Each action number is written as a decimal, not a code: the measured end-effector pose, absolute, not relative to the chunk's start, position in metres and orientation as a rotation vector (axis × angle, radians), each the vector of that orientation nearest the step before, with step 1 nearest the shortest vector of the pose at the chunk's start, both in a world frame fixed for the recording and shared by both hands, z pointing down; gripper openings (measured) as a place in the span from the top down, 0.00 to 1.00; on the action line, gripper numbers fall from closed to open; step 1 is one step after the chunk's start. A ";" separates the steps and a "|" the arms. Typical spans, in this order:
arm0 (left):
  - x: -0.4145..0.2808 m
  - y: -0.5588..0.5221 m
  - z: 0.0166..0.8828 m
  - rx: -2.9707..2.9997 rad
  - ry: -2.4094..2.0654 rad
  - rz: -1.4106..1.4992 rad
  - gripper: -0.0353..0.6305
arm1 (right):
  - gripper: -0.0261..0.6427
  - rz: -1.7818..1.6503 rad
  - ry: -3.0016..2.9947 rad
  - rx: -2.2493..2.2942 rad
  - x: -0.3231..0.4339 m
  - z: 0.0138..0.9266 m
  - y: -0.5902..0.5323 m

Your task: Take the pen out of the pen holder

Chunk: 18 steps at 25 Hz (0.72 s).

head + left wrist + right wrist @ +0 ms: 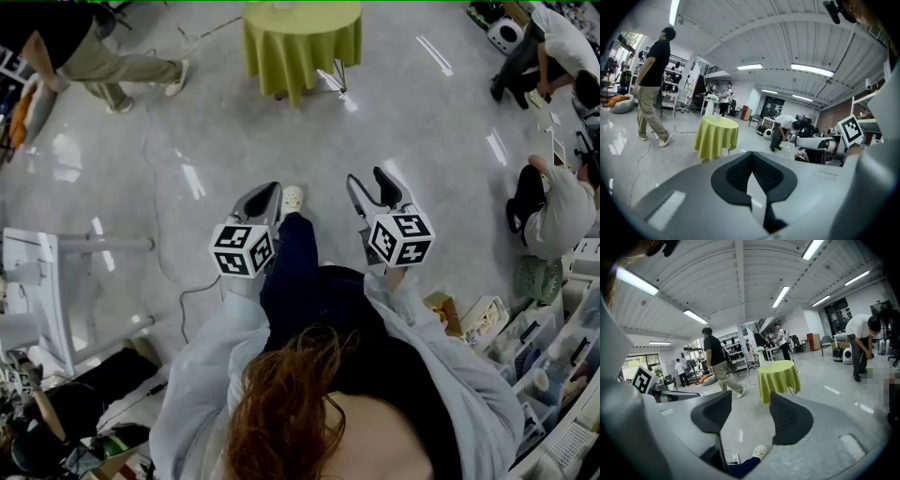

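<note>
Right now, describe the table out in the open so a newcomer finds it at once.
The open grey floor fills the room's middle; on it, alone, stands a small round table. Its draped yellow-green cloth sets it apart from the bare white table at the edge.

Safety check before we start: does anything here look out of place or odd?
Nothing is spilled or broken. A power strip lies loose on the floor beside the person's shoe, a possible trip hazard. No pen holder can be made out on the green table.
</note>
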<state>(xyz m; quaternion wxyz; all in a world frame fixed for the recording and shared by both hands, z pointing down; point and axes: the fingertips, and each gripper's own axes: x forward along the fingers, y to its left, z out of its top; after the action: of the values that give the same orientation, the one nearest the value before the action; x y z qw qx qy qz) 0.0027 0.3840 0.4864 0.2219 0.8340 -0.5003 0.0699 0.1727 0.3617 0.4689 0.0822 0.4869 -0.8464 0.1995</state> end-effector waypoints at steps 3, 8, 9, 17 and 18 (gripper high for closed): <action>-0.002 0.364 0.485 2.312 -1.387 0.201 0.92 | 0.58 0.594 -2.526 1.470 0.170 0.468 0.341; -0.015 0.314 0.483 2.298 -1.401 0.187 0.92 | 0.58 0.585 -2.532 1.457 0.159 0.465 0.293; -0.017 0.302 0.482 2.300 -1.399 0.185 0.92 | 0.58 0.581 -2.530 1.460 0.158 0.463 0.281; -0.030 0.207 0.457 2.357 -1.376 0.190 0.92 | 0.58 0.553 -2.510 1.525 0.152 0.442 0.189; -0.034 0.196 0.455 2.363 -1.375 0.188 0.92 | 0.58 0.550 -2.512 1.528 0.149 0.440 0.178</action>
<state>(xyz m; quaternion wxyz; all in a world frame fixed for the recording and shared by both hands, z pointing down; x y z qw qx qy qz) -0.0337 0.1962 0.4548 0.1992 0.8449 -0.4918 0.0671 0.1491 0.1783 0.4399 0.0751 0.5092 -0.8375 0.1834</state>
